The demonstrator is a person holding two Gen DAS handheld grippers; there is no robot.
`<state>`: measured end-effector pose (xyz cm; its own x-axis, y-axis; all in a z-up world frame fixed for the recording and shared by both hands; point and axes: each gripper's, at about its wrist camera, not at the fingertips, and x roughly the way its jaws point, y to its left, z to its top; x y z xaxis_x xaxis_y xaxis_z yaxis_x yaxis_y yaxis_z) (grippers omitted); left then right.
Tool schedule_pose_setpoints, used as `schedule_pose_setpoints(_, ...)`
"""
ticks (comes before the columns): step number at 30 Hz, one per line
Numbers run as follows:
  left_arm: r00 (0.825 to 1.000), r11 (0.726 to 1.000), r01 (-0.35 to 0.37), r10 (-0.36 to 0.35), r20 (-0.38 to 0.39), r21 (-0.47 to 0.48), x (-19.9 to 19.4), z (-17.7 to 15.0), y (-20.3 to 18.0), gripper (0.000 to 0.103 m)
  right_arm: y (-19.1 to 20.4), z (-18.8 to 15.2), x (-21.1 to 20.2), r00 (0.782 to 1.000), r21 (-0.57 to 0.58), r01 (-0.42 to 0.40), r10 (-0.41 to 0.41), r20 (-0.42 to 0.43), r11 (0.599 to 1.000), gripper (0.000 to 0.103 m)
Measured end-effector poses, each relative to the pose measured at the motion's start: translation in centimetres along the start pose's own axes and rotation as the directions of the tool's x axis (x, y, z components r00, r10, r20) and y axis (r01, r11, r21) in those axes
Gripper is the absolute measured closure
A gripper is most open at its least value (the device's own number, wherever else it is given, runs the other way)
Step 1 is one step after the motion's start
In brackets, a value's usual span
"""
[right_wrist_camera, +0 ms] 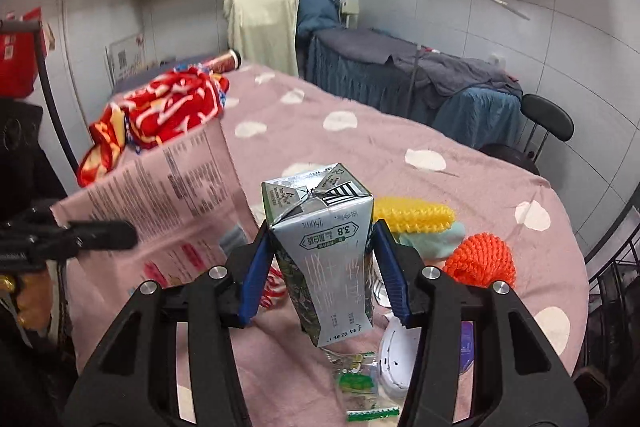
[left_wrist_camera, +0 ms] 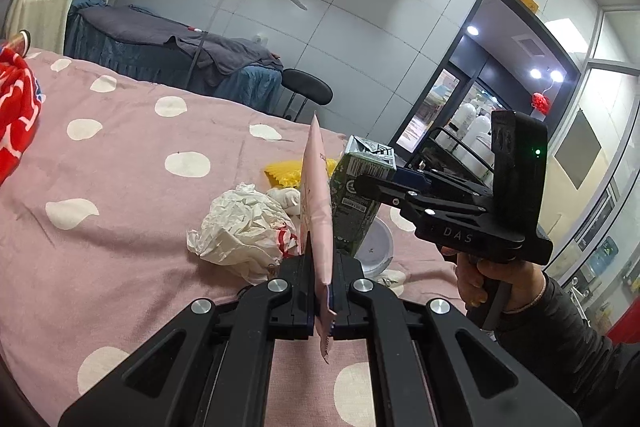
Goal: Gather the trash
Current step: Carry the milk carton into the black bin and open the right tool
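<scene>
Right gripper point(right_wrist_camera: 324, 259): my blue pads clamp a crumpled green-and-silver milk carton point(right_wrist_camera: 326, 247), lifted above the bed.
Left gripper point(left_wrist_camera: 322, 291): closed on a flat pink foil pouch point(left_wrist_camera: 318, 203).
Left to collect: crumpled white plastic bag point(left_wrist_camera: 240, 227) mid-bed; clear green-printed wrapper point(right_wrist_camera: 358, 383) at near edge.

Bed point(right_wrist_camera: 360, 155) under my tools, pink cover with white dots. From my right camera: red patterned cloth point(right_wrist_camera: 160, 115) bunched at 10 o'clock, a tube-shaped can point(right_wrist_camera: 226, 61) lying just past it at 11. Yellow knitted piece point(right_wrist_camera: 416, 215) at 2 o'clock, pale green cloth point(right_wrist_camera: 436, 237) under its edge, orange knitted ball point(right_wrist_camera: 480, 259) beside them at 3. White disc point(right_wrist_camera: 394, 355) at 5, clear green-printed wrapper point(right_wrist_camera: 356, 379) at 6. From my left camera, crumpled white paper point(left_wrist_camera: 240, 227) lies mid-cover.
</scene>
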<state>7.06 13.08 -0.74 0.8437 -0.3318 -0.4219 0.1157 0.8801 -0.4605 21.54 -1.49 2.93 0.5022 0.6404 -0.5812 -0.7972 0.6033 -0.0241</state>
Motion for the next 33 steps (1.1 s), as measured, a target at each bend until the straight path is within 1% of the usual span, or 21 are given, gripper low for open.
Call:
schedule_pose_setpoints(2,1.0,1.0,0.004,-0.004,0.001,0.008,0.1,0.1,-0.5,0.099,0.4,0.1,-1.0,0.999,0.02,-0.006,0.005,0.035,1.0,0.052)
schedule_pose_setpoints(6,1.0,0.999,0.02,-0.02,-0.003,0.028,0.2,0.1,-1.6,0.099,0.5,0.1,-2.9,0.997,0.044,0.024,-0.027,0.068,0.999,0.052)
schedule_pose_setpoints(12,0.998,0.996,0.057,-0.055,-0.023,0.063,1.0,-0.2,-3.7,0.099,-1.0,-1.8,-6.3,0.991,0.109,0.085,-0.096,0.097,0.99,0.052)
schedule_pose_setpoints(18,0.993,0.987,0.113,-0.108,-0.044,0.11,2.3,-0.2,-6.9,0.099,-2.9,-4.1,-11.0,0.975,0.164,0.156,-0.178,0.132,0.974,0.052)
schedule_pose_setpoints(22,0.986,0.976,0.159,-0.151,-0.066,0.151,3.4,-0.3,-9.3,0.099,-4.2,-5.8,-13.7,0.958,0.193,0.224,-0.253,0.139,0.955,0.052)
schedule_pose_setpoints(27,0.973,0.958,0.223,-0.205,-0.109,0.183,5.6,-0.6,-12.1,0.099,-7.0,-8.7,-16.5,0.93,0.264,0.308,-0.347,0.119,0.914,0.052)
schedule_pose_setpoints(31,0.961,0.943,0.262,-0.235,-0.148,0.204,7.3,-1.1,-14.1,0.099,-9.3,-11.2,-18.1,0.899,0.33,0.383,-0.43,0.08,0.863,0.052)
schedule_pose_setpoints(33,0.954,0.936,0.283,-0.252,-0.163,0.21,8.0,-1.3,-15.2,0.099,-10.8,-12.6,-19.0,0.875,0.375,0.426,-0.48,0.06,0.824,0.052)
